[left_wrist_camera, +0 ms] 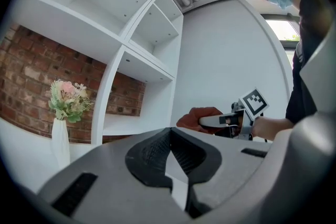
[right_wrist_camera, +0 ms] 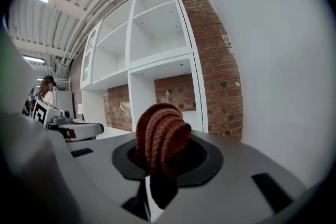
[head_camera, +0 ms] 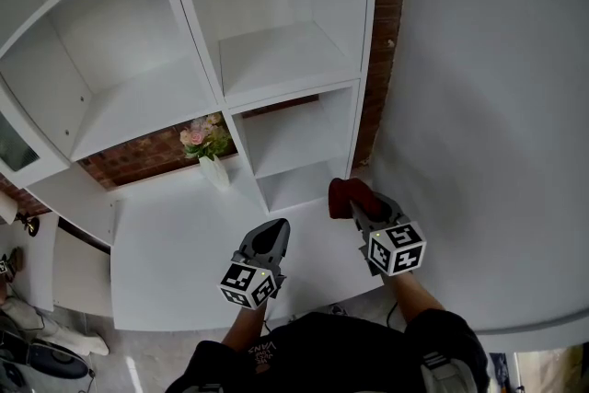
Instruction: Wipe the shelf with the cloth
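Note:
The white shelf unit (head_camera: 276, 60) stands ahead of me, with open cubbies above a white ledge (head_camera: 175, 244). A reddish-brown knitted cloth (head_camera: 343, 195) is bunched in my right gripper (head_camera: 357, 205), which is shut on it just in front of the lowest right cubby (head_camera: 299, 184). In the right gripper view the cloth (right_wrist_camera: 161, 136) bulges up from between the jaws. My left gripper (head_camera: 271, 239) hovers over the ledge to the left of the right one, jaws together with nothing between them. The left gripper view shows the right gripper (left_wrist_camera: 223, 120) and the cloth (left_wrist_camera: 195, 115).
A white vase of pink flowers (head_camera: 208, 150) stands on the ledge against the shelf's upright, left of the lowest cubby. Brick wall (head_camera: 138, 156) shows behind the ledge. A plain white wall (head_camera: 479, 106) closes off the right side.

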Demonstrator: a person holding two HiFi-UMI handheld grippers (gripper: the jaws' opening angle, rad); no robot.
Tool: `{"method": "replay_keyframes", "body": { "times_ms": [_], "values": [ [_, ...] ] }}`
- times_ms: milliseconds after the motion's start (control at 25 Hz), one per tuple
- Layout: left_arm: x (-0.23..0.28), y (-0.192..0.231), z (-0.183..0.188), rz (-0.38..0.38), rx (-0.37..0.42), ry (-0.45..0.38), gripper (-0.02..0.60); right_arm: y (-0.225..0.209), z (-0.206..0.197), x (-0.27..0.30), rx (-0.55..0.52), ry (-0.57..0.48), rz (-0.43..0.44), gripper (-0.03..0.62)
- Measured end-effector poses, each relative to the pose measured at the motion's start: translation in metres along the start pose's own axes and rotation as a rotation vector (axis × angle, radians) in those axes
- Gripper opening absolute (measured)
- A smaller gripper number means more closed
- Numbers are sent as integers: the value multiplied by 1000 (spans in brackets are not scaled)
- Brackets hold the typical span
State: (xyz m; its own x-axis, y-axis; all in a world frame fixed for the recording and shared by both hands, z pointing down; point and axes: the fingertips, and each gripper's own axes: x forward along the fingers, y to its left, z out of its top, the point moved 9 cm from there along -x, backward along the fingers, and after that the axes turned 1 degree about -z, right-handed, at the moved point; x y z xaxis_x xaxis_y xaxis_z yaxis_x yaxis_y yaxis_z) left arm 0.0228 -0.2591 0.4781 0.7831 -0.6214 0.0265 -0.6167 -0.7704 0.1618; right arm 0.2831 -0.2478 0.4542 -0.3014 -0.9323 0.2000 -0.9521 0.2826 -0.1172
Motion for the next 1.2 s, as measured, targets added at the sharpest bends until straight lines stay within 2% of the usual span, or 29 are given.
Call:
{"method": "replay_keyframes", "body": {
  "times_ms": [120,400,800,1200],
  "values": [
    [-2,-3,-9,9,-15,17,8,12,-23,-6,51,0,-28,100],
    [-9,-8,-27,32,-31,43,8,29,-67,-10,197,65,-11,100],
    [-21,-11,-41,83,-65,66,8,26,-91,-20,213,127,-24,97],
    [-22,-11,-43,102,-57,74,8,20,-90,-19,208,136,-15,95]
  ]
}}
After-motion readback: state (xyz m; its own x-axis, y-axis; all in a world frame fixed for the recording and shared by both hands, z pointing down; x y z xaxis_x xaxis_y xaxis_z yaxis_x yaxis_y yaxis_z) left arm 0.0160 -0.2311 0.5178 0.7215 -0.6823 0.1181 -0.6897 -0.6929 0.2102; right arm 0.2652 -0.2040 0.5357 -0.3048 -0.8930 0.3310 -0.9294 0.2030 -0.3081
